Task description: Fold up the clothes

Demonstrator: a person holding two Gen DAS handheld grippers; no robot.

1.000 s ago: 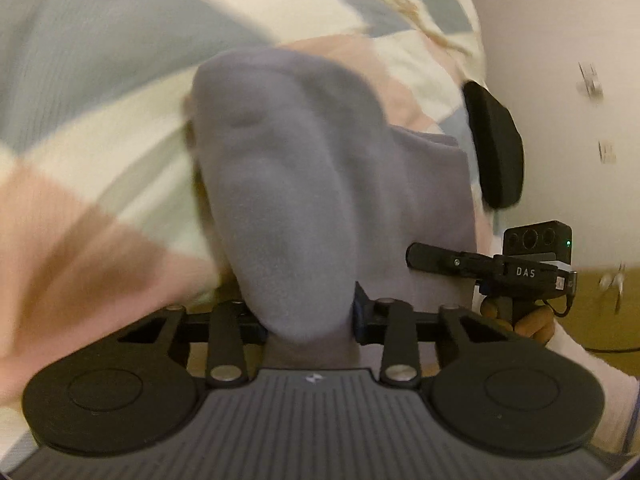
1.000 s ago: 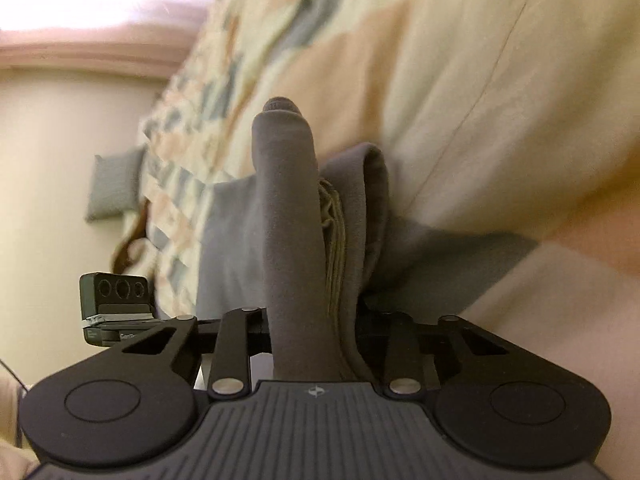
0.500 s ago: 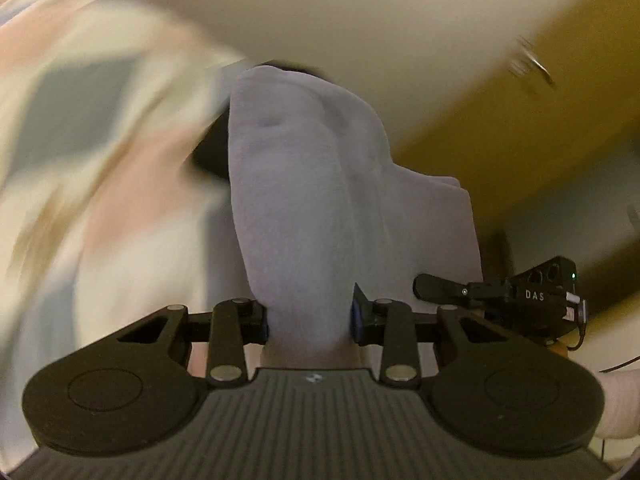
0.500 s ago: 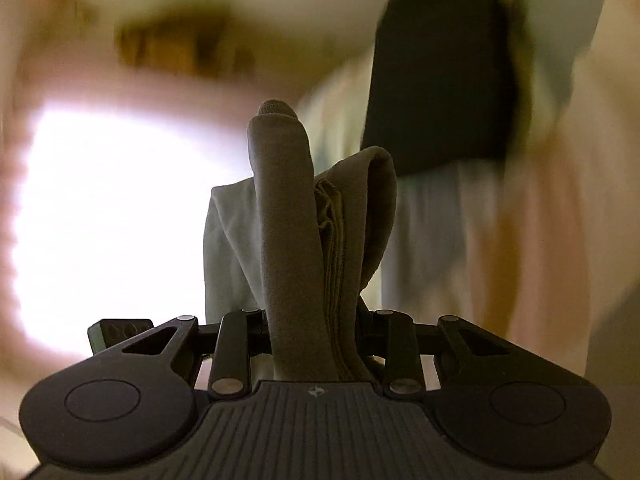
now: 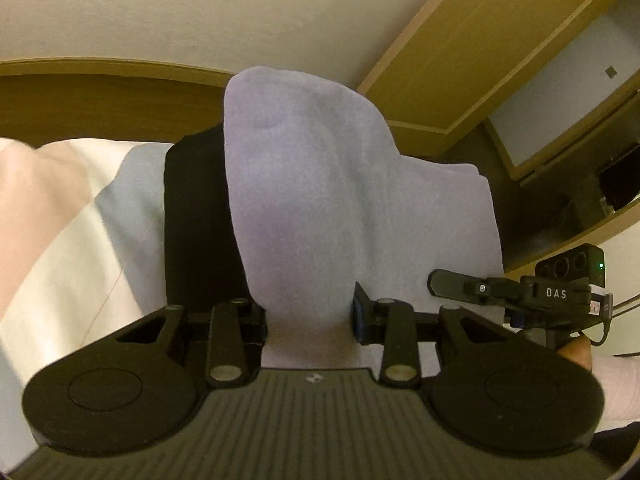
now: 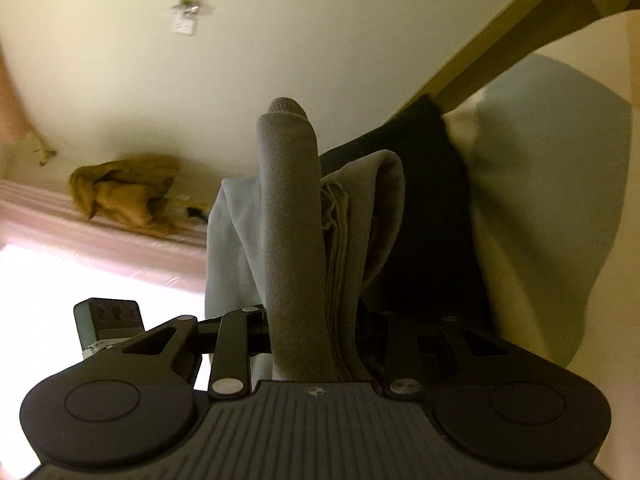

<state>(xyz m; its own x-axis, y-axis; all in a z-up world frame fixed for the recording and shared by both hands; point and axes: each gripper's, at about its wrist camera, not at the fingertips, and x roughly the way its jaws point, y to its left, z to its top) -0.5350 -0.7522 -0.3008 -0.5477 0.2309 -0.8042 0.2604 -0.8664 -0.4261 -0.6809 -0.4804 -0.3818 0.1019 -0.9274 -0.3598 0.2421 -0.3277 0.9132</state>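
Above the patchwork quilt (image 5: 60,216), both the left gripper (image 5: 310,316) and the right gripper (image 5: 516,294), lettered "DAS", are clamping the grey garment (image 5: 320,208).

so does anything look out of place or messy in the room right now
One thing: a crumpled mustard-yellow cloth lies bunched on the pink ledge by the wall, unfolded. The grey fleece garment clamped in both hand-held grippers looks fine.

Both wrist views upward-tilted, close behind grey garment (image 5: 320,200); shared, apparently.
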